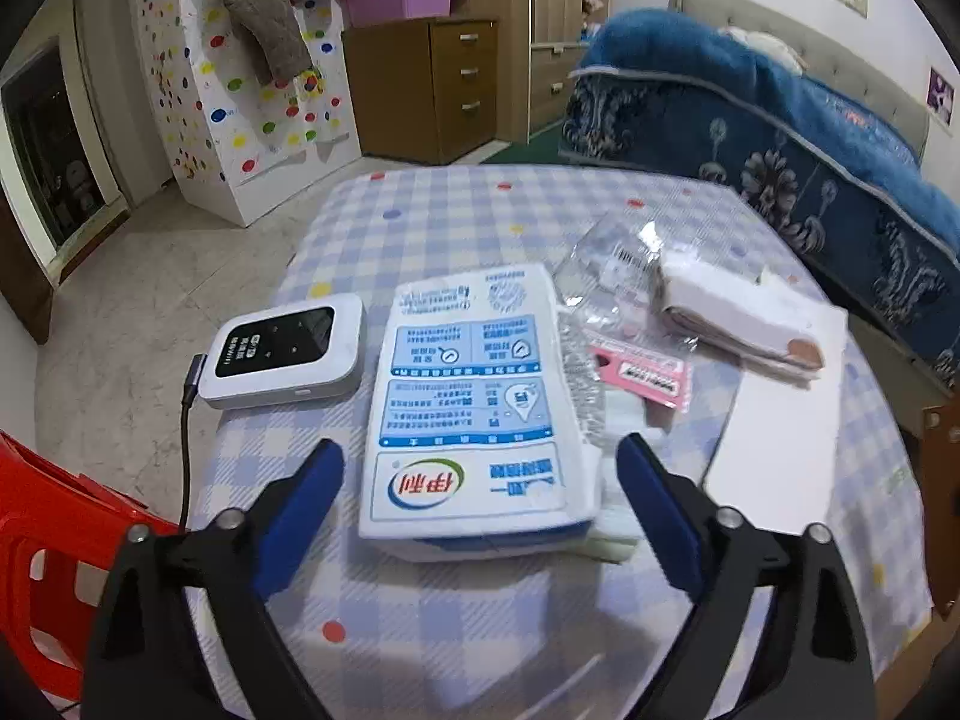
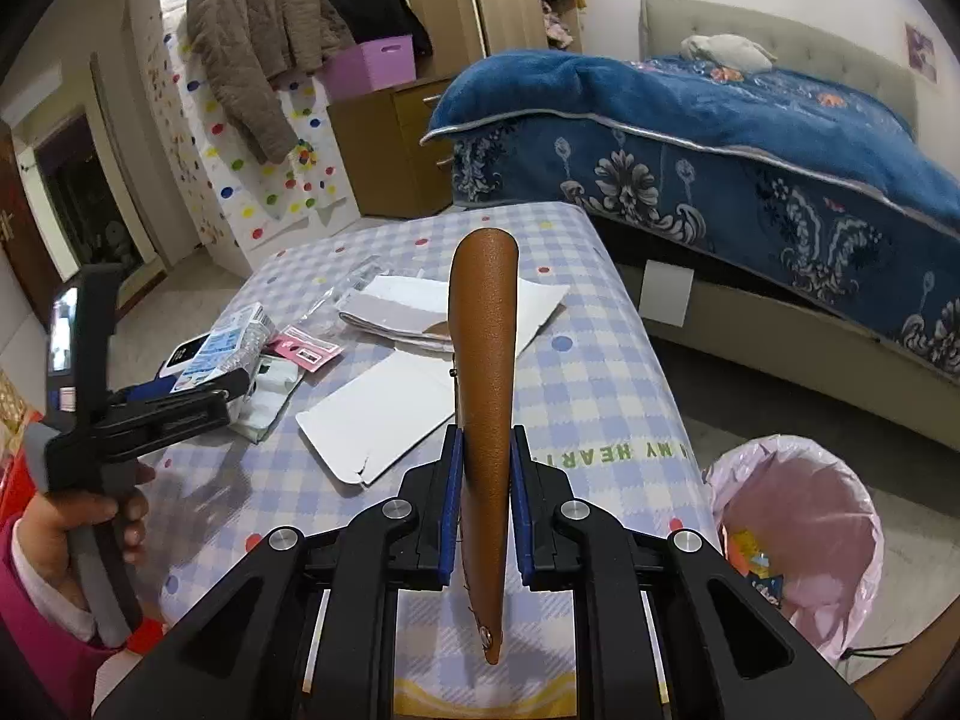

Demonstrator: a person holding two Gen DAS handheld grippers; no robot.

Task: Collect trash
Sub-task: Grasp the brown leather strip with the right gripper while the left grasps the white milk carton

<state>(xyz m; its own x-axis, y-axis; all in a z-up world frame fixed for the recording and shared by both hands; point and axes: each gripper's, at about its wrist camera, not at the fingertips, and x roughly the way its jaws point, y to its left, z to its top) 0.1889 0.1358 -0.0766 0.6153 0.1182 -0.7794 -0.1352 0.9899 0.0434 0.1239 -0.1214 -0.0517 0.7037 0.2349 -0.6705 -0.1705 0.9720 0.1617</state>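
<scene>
My left gripper (image 1: 480, 468) is open, its blue pads either side of a flattened white and blue milk carton (image 1: 474, 408) lying on the checked tablecloth (image 1: 456, 222). It also shows in the right wrist view (image 2: 198, 387), near the carton (image 2: 231, 345). My right gripper (image 2: 485, 468) is shut on a long brown leather-like case (image 2: 485, 372), held upright on edge above the table. Clear plastic wrap (image 1: 612, 270), a pink tag (image 1: 645, 375), folded white paper (image 1: 738, 315) and a white sheet (image 1: 780, 444) lie right of the carton.
A white pocket router (image 1: 288, 354) with a cable lies left of the carton. A bin lined with a pink bag (image 2: 798, 534) stands on the floor right of the table. A bed with a blue blanket (image 2: 750, 144) is behind. A red stool (image 1: 42, 540) is at the left.
</scene>
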